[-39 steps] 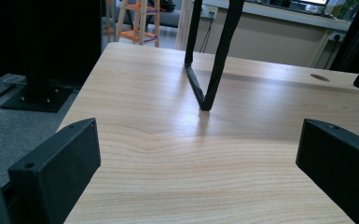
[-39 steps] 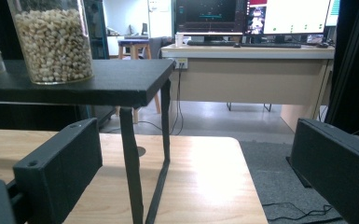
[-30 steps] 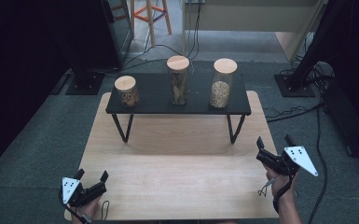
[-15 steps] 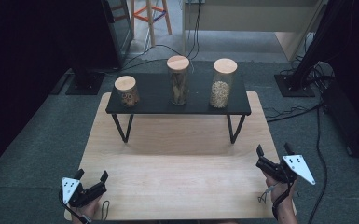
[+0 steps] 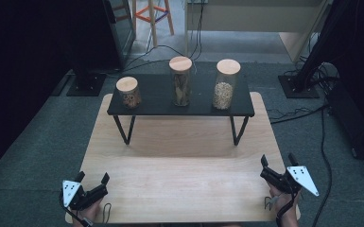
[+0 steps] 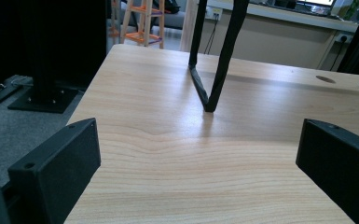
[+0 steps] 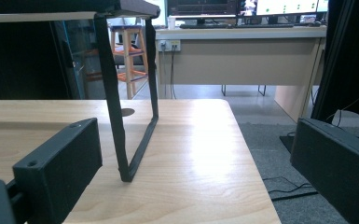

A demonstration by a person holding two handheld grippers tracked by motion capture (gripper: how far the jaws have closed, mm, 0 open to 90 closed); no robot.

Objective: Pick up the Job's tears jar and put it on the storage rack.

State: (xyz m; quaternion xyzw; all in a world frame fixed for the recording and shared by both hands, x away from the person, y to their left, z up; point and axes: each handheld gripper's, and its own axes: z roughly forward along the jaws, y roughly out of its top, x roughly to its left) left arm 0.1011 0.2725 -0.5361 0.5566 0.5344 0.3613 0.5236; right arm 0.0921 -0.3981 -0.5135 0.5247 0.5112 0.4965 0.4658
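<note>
Two grippers rest low at the near edge of the wooden table (image 5: 184,175), one at each corner, and neither grasps anything. The left gripper (image 5: 92,179) sits at the near left corner with its jaws spread wide apart; in the left gripper view they frame bare wood and the left leg (image 6: 212,70) of the black shelf (image 5: 179,101). The right gripper (image 5: 278,161) sits at the near right corner, its jaws likewise released and wide; in the right gripper view they frame the shelf's right leg (image 7: 130,130) and the table's right edge, with grey floor beyond.

The black shelf stands on the far half of the table, well apart from both grippers. Three glass jars with round wooden lids stand upright in a row on it. The short jar (image 5: 128,92) is at the left end, holding something brown. The tall jar (image 5: 181,80) is in the middle with dark contents, and the pale-filled jar (image 5: 226,84) stands toward the right. The jars are apart from one another, none touching. A person's hands hold the grippers from the bottom edge of the high view.
</note>
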